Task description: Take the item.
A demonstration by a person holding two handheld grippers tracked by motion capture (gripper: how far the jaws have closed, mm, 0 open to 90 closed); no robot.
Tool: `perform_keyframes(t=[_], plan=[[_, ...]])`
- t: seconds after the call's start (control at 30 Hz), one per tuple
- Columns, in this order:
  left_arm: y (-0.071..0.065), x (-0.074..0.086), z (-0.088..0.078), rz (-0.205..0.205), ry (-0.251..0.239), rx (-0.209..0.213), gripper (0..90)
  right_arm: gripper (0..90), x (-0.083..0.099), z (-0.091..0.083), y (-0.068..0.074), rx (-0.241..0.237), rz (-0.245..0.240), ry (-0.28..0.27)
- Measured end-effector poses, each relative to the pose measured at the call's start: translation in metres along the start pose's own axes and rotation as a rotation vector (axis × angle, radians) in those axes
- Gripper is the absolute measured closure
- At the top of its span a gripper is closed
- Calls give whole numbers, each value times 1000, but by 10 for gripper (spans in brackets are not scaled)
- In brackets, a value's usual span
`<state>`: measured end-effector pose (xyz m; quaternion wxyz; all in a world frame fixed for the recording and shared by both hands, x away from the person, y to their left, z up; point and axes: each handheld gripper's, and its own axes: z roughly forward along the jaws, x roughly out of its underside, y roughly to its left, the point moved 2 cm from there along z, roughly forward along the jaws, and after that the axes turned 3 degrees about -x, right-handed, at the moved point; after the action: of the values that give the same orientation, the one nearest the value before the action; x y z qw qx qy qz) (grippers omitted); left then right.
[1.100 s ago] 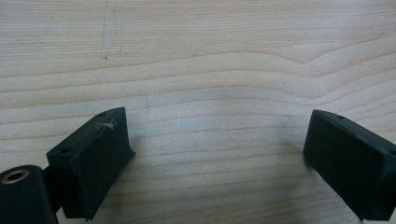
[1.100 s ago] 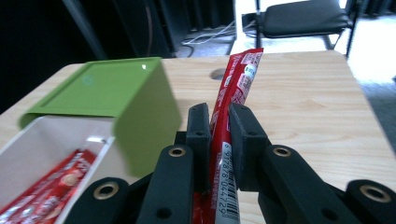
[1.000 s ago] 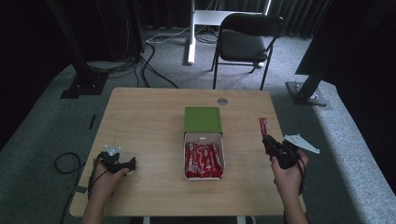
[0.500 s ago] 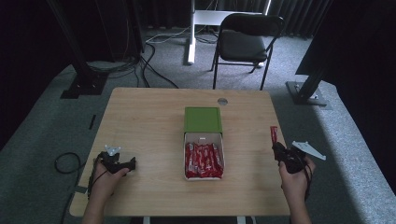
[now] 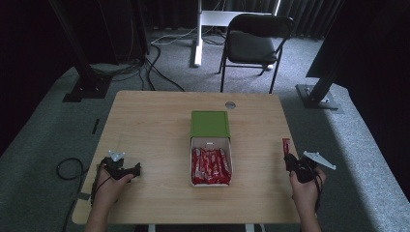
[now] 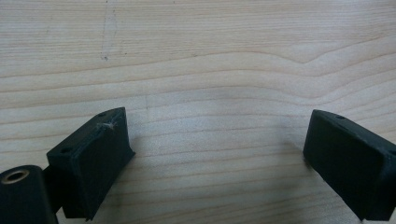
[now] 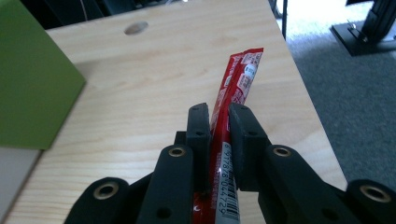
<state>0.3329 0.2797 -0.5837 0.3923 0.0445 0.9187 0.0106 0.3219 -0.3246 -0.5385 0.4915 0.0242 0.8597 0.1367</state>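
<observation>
A white box [image 5: 211, 143] with a green lid [image 5: 209, 124] folded back lies mid-table, holding several red stick packets [image 5: 211, 166]. My right gripper [image 5: 289, 157] [image 7: 219, 116] is shut on one red stick packet [image 7: 236, 79] [image 5: 285, 145] near the table's right edge; the packet sticks out forward past the jaws. Near the front left of the table rests my left gripper [image 5: 136, 169] [image 6: 215, 144], open, its jaws wide apart over bare wood with nothing between them.
The wooden table [image 5: 150, 125] has a round cable hole [image 5: 230, 105] at the back. A black folding chair [image 5: 254, 46] and stand legs [image 5: 319, 94] are on the carpet behind. The green lid [image 7: 32, 88] lies left of the right gripper.
The right gripper has moved right and toward the front edge with the red packet in its jaws. The left gripper has stayed put.
</observation>
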Motion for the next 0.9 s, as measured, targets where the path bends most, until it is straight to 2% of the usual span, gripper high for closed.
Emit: perform_keyframes(t=[0.3, 0.43, 0.9], plan=[[0, 0, 0, 0, 1, 0, 81, 789, 12, 11, -15, 32, 35, 50], [0, 0, 0, 0, 1, 0, 80, 789, 18, 15, -18, 31, 46, 69], [0, 0, 0, -1, 1, 0, 80, 792, 34, 24, -25, 61, 38, 143]])
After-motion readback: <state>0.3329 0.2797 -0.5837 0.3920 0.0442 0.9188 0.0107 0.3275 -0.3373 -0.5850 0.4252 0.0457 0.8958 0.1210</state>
